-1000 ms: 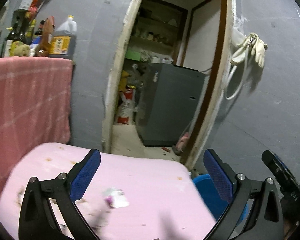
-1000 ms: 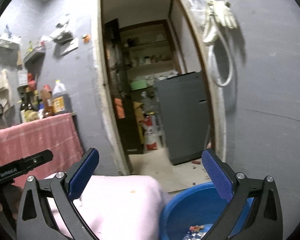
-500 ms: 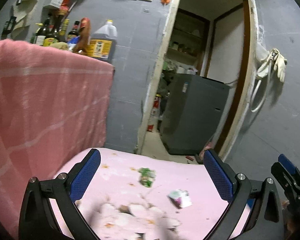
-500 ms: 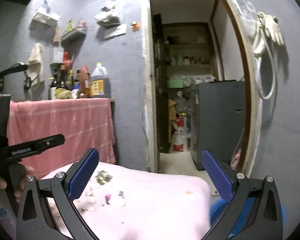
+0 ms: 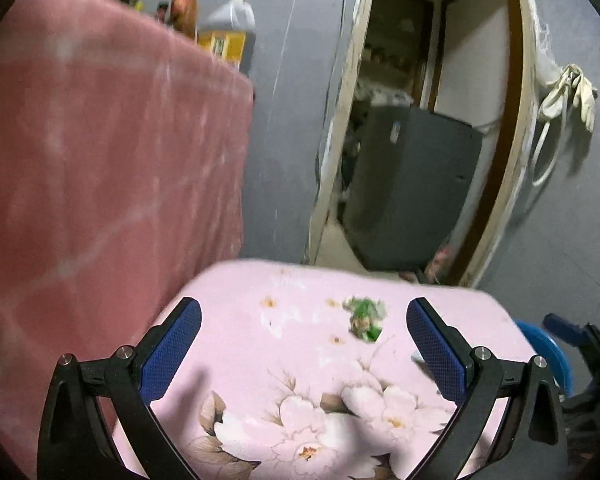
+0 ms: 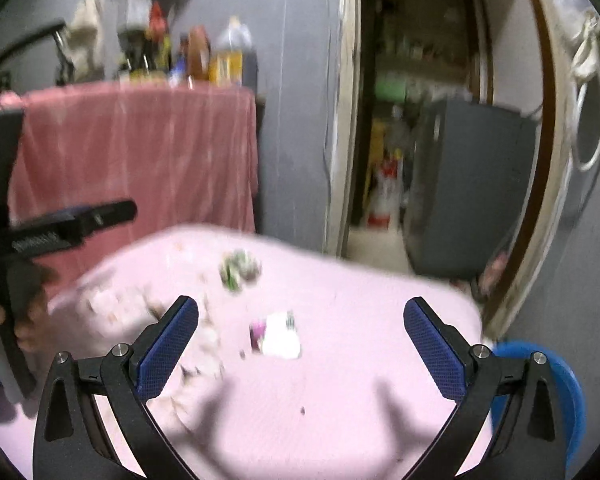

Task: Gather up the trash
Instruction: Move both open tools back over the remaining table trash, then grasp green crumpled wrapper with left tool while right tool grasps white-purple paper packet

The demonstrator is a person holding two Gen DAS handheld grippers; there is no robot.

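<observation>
A crumpled green wrapper point(image 5: 365, 317) lies on the pink flowered cloth point(image 5: 300, 360), ahead and right of centre of my open, empty left gripper point(image 5: 300, 344). In the right wrist view the green wrapper point(image 6: 238, 269) lies farther back, and a white-and-purple wrapper point(image 6: 278, 334) lies between the fingers of my open, empty right gripper point(image 6: 300, 340). A blue basin point(image 6: 564, 392) stands at the cloth's right edge; it also shows in the left wrist view point(image 5: 548, 352).
A red cloth-covered stand point(image 5: 100, 152) with bottles point(image 6: 220, 60) rises at the left. A doorway with a grey appliance point(image 5: 412, 184) is behind. Gloves point(image 5: 572, 92) hang on the right wall. The other gripper point(image 6: 60, 228) shows at left.
Both grippers have swung left and down over the pink cloth. The green wrapper now sits closer, and the white-and-purple wrapper has come between the right fingers.
</observation>
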